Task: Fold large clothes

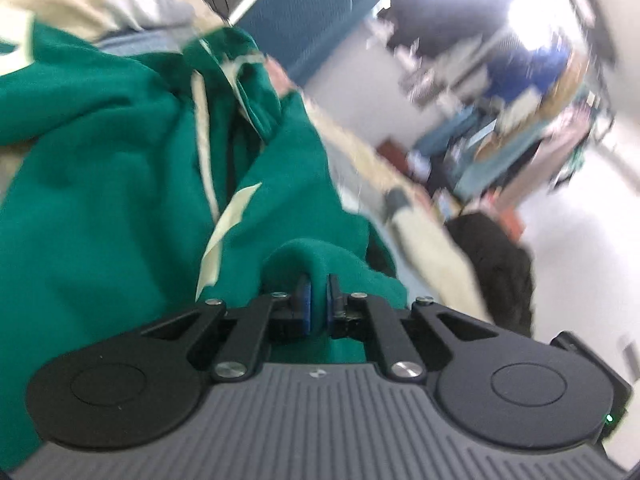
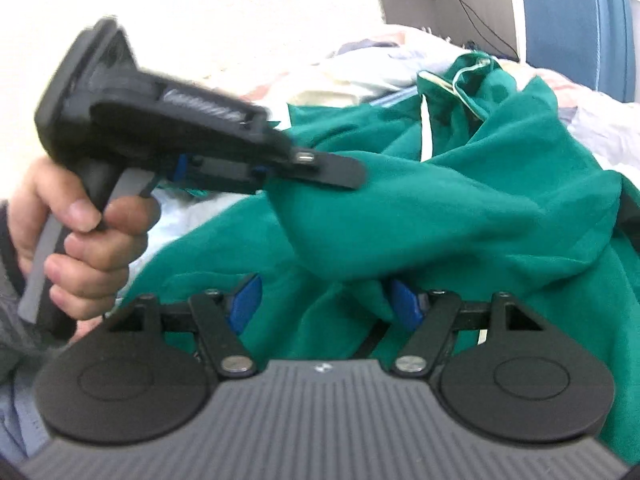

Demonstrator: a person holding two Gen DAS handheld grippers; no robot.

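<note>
A large green hooded garment (image 1: 100, 140) with cream drawstrings (image 1: 204, 128) lies crumpled across a pale, cloth-covered surface. My left gripper (image 1: 318, 300) is shut on a raised fold of the green cloth, pinched between its blue pads. In the right wrist view a hand (image 2: 80, 240) holds that left gripper (image 2: 264, 172) at the left, its tips in the green garment (image 2: 460, 200). My right gripper (image 2: 325, 304) stands open with its blue pads (image 2: 246, 302) wide apart. Green cloth lies loosely between them and drapes just above.
Pale and light blue fabrics (image 2: 352, 76) lie behind the garment. A blue chair (image 2: 576, 20) stands at the back right. In the blurred left wrist view, a dark bundle (image 1: 496, 268) and cluttered shelves (image 1: 500, 120) are off to the right.
</note>
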